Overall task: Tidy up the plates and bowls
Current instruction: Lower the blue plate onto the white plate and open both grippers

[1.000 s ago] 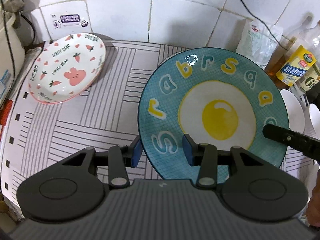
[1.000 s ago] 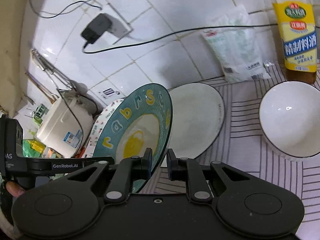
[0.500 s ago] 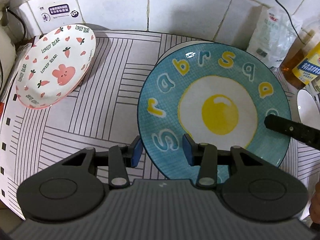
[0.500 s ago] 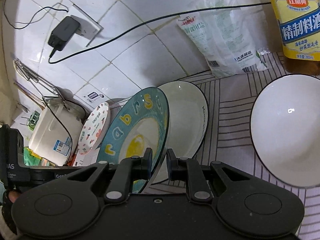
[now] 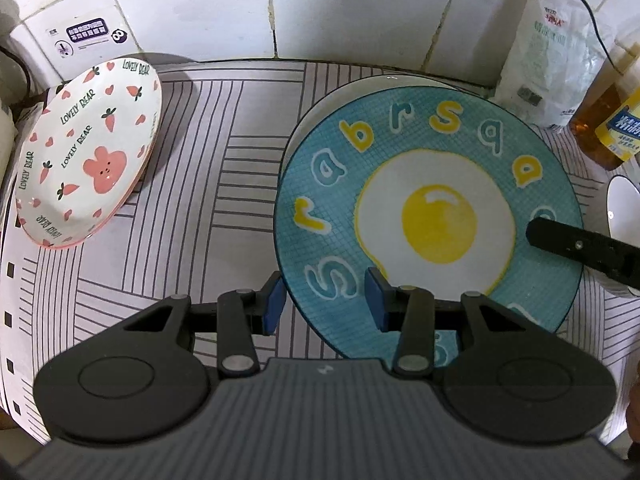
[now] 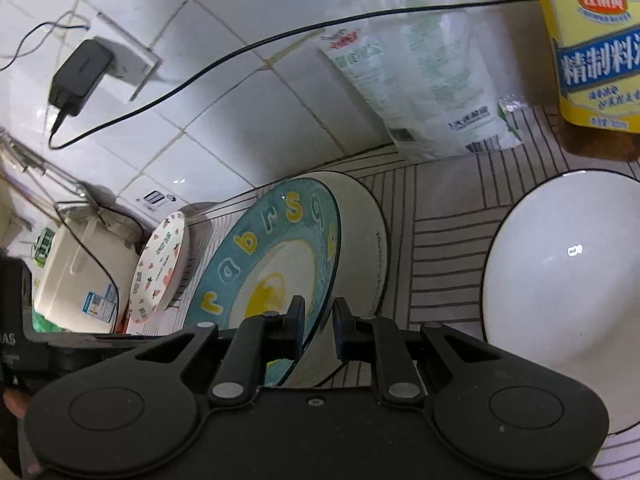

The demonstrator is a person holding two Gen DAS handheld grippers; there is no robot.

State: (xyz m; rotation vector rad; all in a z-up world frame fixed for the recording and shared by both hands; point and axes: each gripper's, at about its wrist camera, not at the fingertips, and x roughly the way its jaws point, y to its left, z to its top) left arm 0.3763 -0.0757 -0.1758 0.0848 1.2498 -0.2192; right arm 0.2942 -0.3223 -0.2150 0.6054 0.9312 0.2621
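A blue plate [image 5: 424, 208] with a fried-egg picture and yellow letters hangs tilted just above a white plate [image 5: 320, 96] on the striped mat. My left gripper [image 5: 326, 304] is shut across the blue plate's near rim, one pad outside and one on its face. My right gripper [image 6: 319, 320] is shut on the opposite rim of the blue plate [image 6: 256, 264]; one of its fingers [image 5: 568, 244] shows at the right of the left wrist view. The white plate [image 6: 368, 236] lies close under it. A pink rabbit plate [image 5: 88, 152] leans at the left.
A white bowl [image 6: 560, 288] stands on the mat to the right, beside a yellow-labelled bottle [image 6: 592, 56] and a white bag [image 6: 420, 80]. The tiled wall [image 5: 360, 4] is close behind. A rice cooker [image 6: 80, 276] stands at the far left, and a charger with its cable [image 6: 80, 76] hangs above.
Both grippers have carried the blue plate toward the back wall and downward, closer over the white plate. Their grip on the plate looks the same.
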